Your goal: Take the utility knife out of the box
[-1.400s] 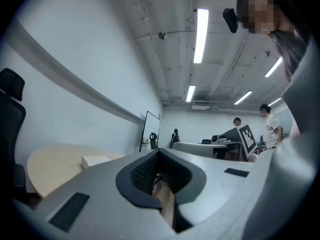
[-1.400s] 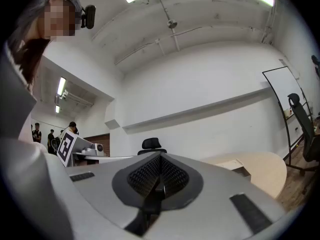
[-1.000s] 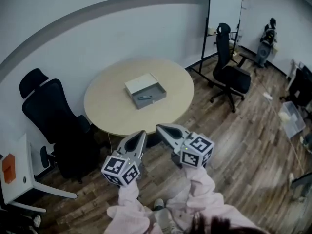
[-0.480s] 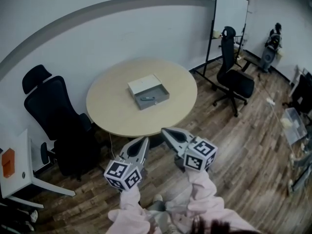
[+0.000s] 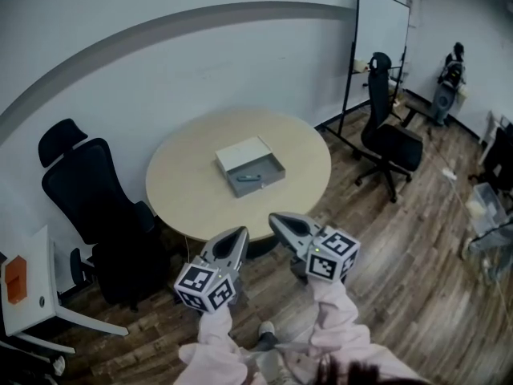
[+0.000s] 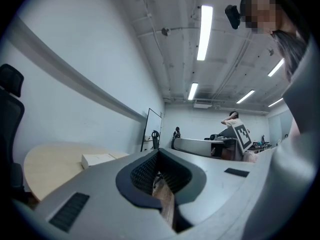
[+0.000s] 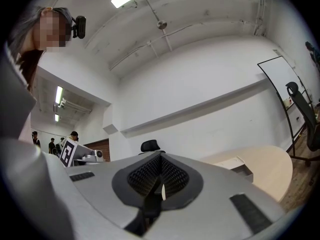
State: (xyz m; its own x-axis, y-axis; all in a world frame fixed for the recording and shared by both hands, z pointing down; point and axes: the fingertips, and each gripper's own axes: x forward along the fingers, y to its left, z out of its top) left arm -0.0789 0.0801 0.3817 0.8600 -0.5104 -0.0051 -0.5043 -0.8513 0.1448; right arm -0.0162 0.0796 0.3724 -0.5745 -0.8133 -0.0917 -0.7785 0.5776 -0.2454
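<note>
Left gripper (image 5: pixel 240 233) and right gripper (image 5: pixel 277 218) neared box (image 5: pixel 263 185), fingers (image 5: pixel 228 247) closed empty, utility knife (image 5: pixel 248 177) beyond.

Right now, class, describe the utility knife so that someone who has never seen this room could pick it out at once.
Find the round beige table by the white wall. Near its middle sits an open grey box, its white lid flat behind it. The utility knife is the small, slim, dark thing lying in that box, the only item inside.
</note>
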